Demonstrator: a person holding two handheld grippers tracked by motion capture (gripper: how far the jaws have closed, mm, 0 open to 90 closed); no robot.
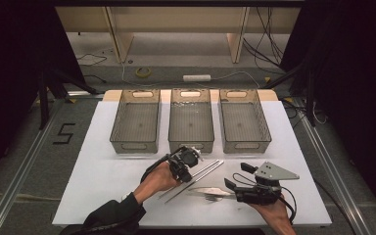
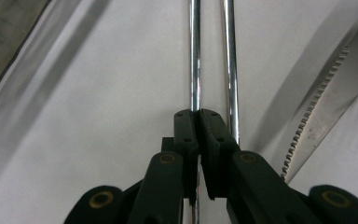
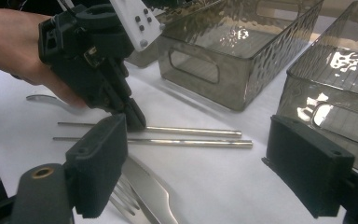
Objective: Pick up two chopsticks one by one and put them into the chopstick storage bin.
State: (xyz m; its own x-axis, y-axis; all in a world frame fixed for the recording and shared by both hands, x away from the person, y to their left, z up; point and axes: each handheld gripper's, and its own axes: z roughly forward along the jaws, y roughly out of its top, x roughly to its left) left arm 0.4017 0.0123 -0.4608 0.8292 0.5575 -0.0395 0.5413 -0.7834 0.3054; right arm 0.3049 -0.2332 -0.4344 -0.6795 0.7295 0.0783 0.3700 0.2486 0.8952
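Clamping the left gripper (image 2: 196, 114) shut on the far chopstick (image 3: 191, 132) lying beside its twin (image 3: 186, 143) on the table (image 1: 103, 176) before the bins (image 1: 191, 120), lifting level and slowly to avoid dragging the twin, keeping the right gripper (image 3: 196, 154) wide open and empty above knife (image 3: 151, 191) and fork (image 3: 123, 198).

Three smoky translucent plastic bins (image 1: 191, 122) in a row across white tabletop (image 1: 98, 171). Serrated steel knife (image 1: 214, 191) near front edge, what looks like a fork (image 3: 126, 198) alongside.
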